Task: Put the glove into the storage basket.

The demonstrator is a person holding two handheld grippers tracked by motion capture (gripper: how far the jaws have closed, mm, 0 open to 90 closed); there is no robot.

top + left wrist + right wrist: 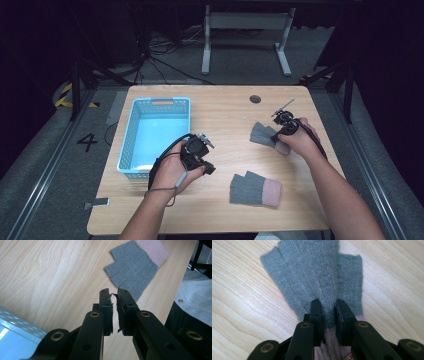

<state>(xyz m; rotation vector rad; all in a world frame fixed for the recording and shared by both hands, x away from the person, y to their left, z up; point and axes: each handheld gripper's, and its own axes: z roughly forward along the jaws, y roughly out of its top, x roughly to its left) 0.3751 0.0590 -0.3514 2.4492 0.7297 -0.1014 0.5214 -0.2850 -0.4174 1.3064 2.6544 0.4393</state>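
In the high view, a light wooden table (pixel 220 115) is standing on grey carpet, a blue basket (pixel 131 131) lying at its left. In the left gripper view, the left gripper (pixel 114 293) is hovering nearly closed, empty, near the near glove (pixel 132 267). In the right gripper view, the right gripper (pixel 327 303) is pinching the far glove (pixel 312 272), which is lying flat on the wood.

I see a light blue basket (pixel 131 134) standing empty near the desk's (pixel 225 115) left edge, a small dark round grommet (pixel 255 99) toward the far edge, and a small dark flat object (pixel 100 202) at the near left corner
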